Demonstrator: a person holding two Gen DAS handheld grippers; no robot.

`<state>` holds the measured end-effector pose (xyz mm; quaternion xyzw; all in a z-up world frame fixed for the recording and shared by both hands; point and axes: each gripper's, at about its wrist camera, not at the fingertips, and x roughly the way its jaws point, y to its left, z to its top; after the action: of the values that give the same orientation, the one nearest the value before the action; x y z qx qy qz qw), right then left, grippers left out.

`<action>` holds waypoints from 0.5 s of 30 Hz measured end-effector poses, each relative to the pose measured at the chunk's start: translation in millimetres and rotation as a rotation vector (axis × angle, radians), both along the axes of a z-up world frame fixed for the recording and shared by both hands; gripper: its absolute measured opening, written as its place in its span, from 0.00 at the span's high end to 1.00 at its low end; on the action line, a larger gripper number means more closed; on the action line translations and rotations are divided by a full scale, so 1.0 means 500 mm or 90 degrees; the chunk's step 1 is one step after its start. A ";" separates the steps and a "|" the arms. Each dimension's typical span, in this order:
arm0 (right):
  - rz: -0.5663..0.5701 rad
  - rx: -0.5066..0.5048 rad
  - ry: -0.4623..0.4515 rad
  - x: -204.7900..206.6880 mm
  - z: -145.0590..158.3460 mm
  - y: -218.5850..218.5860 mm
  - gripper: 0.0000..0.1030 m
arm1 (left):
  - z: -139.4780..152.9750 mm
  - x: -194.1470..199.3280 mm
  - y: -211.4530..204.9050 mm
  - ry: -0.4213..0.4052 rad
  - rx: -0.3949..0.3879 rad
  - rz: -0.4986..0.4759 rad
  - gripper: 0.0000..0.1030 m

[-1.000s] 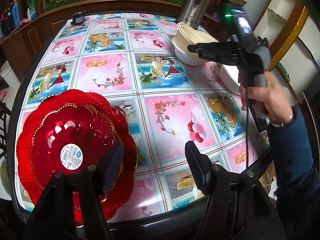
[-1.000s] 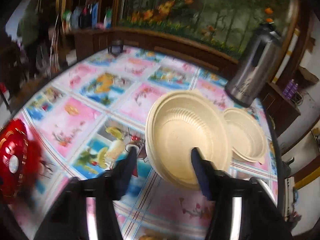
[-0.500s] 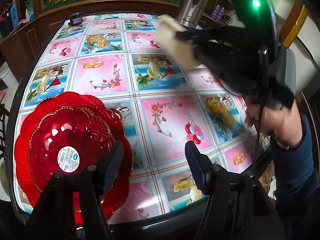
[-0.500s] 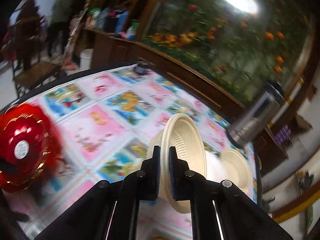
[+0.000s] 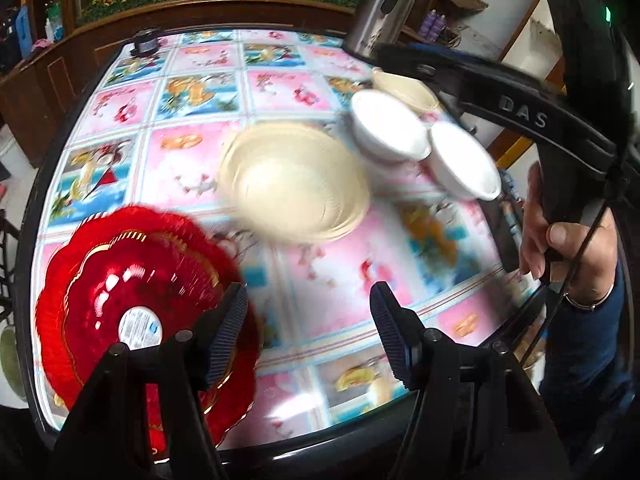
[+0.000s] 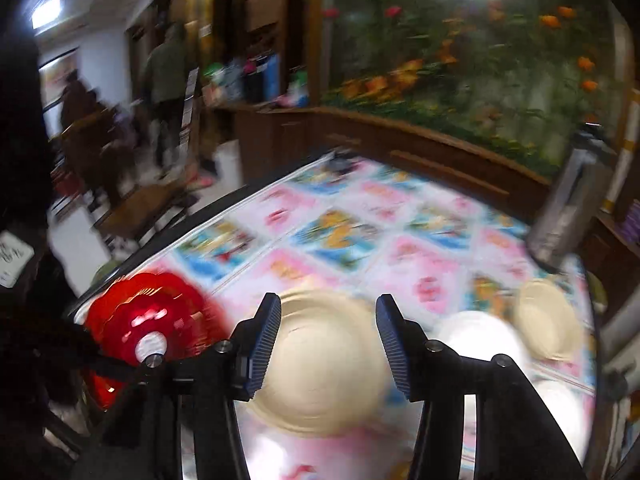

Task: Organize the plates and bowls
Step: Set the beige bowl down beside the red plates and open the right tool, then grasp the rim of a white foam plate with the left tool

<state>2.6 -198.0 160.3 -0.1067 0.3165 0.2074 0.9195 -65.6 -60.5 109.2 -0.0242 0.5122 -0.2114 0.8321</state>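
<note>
A cream ribbed plate (image 5: 294, 184) shows blurred over the middle of the tiled table (image 5: 200, 92), right of a stack of red scalloped plates (image 5: 132, 280). My right gripper (image 6: 328, 320) hangs above the cream plate (image 6: 320, 364). Its jaws are opening and the pads (image 6: 266, 344) stand clear of the rim. Whether the plate rests flat I cannot tell. My left gripper (image 5: 308, 300) is open and holds nothing, near the front edge beside the red plates (image 6: 148, 320). Two white bowls (image 5: 388, 124) (image 5: 464, 160) and a cream bowl (image 5: 404, 84) stand at the back right.
A steel thermos (image 5: 384, 8) stands at the table's far right corner, and a small dark object (image 5: 144, 38) at the far left. A hand (image 5: 568, 248) holds the right gripper's black body (image 5: 520, 112) over the right edge. People (image 6: 164, 80) stand in the room beyond.
The right gripper carried the cream plate from the bowls toward mid-table, shut on its rim; its jaws now stand apart and the plate is free. The left gripper stayed put.
</note>
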 end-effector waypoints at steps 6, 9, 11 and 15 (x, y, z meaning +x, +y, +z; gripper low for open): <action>-0.142 0.043 0.125 0.090 0.000 -0.203 0.51 | 0.064 0.123 -0.058 0.023 -0.049 -0.027 0.39; -0.195 0.067 0.181 0.123 -0.038 -0.281 0.52 | 0.055 0.198 -0.103 0.048 -0.045 -0.020 0.40; -0.209 0.081 0.209 0.138 -0.061 -0.308 0.54 | 0.038 0.238 -0.132 0.068 -0.041 -0.020 0.46; -0.230 0.081 0.251 0.181 -0.105 -0.337 0.62 | -0.004 0.304 -0.189 0.100 -0.038 -0.014 0.56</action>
<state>93.3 -366.7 107.8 0.0515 0.4894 0.0763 0.8672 86.3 -155.1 106.9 -0.0597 0.5695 -0.2329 0.7860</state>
